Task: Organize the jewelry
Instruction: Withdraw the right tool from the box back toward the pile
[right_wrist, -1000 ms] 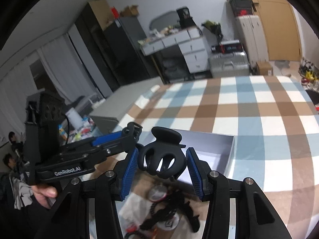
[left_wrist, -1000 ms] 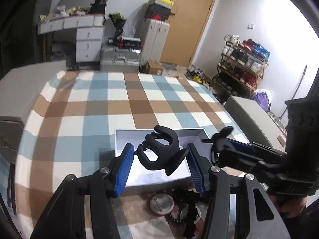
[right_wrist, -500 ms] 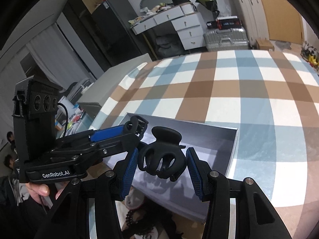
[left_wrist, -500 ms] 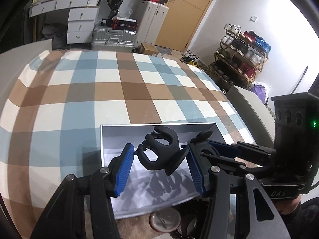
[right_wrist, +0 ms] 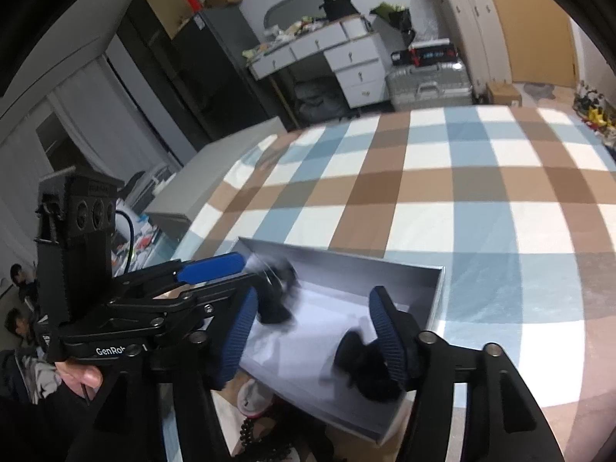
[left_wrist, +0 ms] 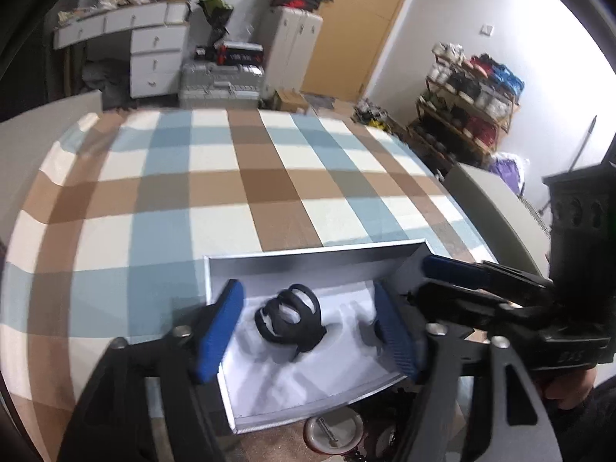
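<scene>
A shallow grey box (left_wrist: 315, 256) with a white lining sits on the checked cloth. In the left wrist view a black hair claw (left_wrist: 290, 317) lies inside it, between the spread blue fingers of my left gripper (left_wrist: 308, 325), which is open. In the right wrist view my right gripper (right_wrist: 313, 331) is open over the same box (right_wrist: 435, 296). A second black claw (right_wrist: 367, 365) lies blurred on the lining beside the right finger. The first claw (right_wrist: 275, 290) shows blurred at the box's left, next to the left gripper's blue pad.
A round white and red tin (left_wrist: 333, 433) and a dark bead chain (right_wrist: 250, 435) lie on the cloth just in front of the box. The checked table (left_wrist: 231, 192) stretches beyond it. Grey cabinets stand at both sides of the table.
Both grippers have opened and let go of their black hair claws, which have dropped into the box. Both grippers now sit lower over the box.
</scene>
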